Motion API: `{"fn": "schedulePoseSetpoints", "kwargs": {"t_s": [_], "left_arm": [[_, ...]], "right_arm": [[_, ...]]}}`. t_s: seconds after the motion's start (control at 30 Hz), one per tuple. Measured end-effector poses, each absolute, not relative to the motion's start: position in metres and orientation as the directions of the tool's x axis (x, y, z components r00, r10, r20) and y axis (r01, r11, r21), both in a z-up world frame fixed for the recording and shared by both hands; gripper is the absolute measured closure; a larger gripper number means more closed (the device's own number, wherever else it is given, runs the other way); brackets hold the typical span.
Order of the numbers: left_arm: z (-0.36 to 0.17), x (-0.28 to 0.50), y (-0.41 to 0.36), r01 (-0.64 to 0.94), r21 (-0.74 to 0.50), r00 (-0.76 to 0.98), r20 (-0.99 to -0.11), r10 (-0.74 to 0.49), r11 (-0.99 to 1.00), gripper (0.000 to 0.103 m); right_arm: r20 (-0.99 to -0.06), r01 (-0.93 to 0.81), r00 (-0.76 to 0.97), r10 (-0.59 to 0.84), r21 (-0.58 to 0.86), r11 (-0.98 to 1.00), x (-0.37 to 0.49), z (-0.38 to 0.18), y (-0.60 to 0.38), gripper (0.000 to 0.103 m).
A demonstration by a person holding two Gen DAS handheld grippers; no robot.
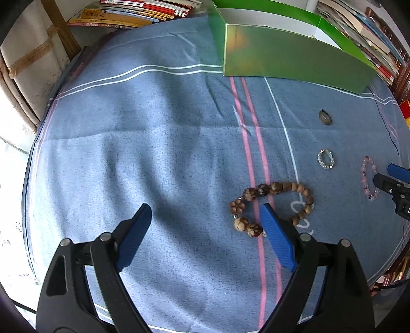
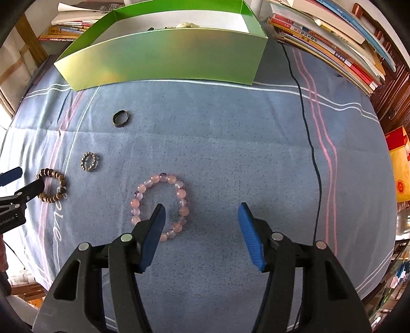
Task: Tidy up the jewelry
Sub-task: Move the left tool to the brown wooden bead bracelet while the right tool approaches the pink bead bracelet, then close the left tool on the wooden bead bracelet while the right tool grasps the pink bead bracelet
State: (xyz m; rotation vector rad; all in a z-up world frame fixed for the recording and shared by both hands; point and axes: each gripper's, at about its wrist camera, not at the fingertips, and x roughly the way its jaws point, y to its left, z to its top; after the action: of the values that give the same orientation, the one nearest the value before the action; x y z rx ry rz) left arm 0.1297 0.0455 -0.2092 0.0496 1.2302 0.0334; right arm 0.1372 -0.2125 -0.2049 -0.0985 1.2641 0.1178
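Observation:
A brown wooden bead bracelet (image 1: 271, 207) lies on the blue cloth; my left gripper (image 1: 205, 212) is open and empty, its right finger over the bracelet's loop. It also shows in the right wrist view (image 2: 52, 187). A pink bead bracelet (image 2: 160, 205) lies under my open, empty right gripper (image 2: 201, 212), whose left finger sits over its loop; it shows in the left wrist view too (image 1: 369, 178). A small crystal bead ring (image 1: 326, 158) (image 2: 89, 161) and a dark metal ring (image 1: 325, 117) (image 2: 120, 118) lie between them. A green open box (image 2: 164, 56) (image 1: 289, 55) stands at the back.
Stacks of books (image 2: 333, 38) (image 1: 128, 14) line the back and right edges. A thin black cable (image 2: 310, 143) runs down the cloth on the right. A yellow and red box (image 2: 399, 164) stands at the far right. The blue striped cloth (image 1: 153, 153) covers the table.

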Motion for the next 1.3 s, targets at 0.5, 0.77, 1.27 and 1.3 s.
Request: {"fn": "schedulePoseSetpoints", "kwargs": {"t_s": [0.5,0.77,1.27,1.3], "left_arm": [[-0.214,0.103,0.04,-0.096,-0.004,0.357,-0.933,0.031,0.995,0.017],[-0.213,0.096,0.038,-0.112,-0.008,0.362,-0.932,0.033,0.994,0.015],[-0.209,0.106,0.037,-0.117,-0.017,0.371,-0.928,0.027,0.993,0.016],[-0.209,0.107,0.035,-0.11,-0.016,0.373,-0.928,0.026,0.994,0.022]], "right_arm": [[-0.966,-0.166,0.256,0.027,-0.017,0.986,0.154,-0.218,-0.199,0.036],[-0.97,-0.147,0.241,0.038,0.002,0.989,0.164,-0.221,-0.206,0.034],[-0.966,-0.165,0.255,0.049,0.007,0.986,0.162,-0.222,-0.208,0.034],[-0.966,-0.165,0.255,0.049,0.007,0.986,0.162,-0.221,-0.208,0.034]]}}
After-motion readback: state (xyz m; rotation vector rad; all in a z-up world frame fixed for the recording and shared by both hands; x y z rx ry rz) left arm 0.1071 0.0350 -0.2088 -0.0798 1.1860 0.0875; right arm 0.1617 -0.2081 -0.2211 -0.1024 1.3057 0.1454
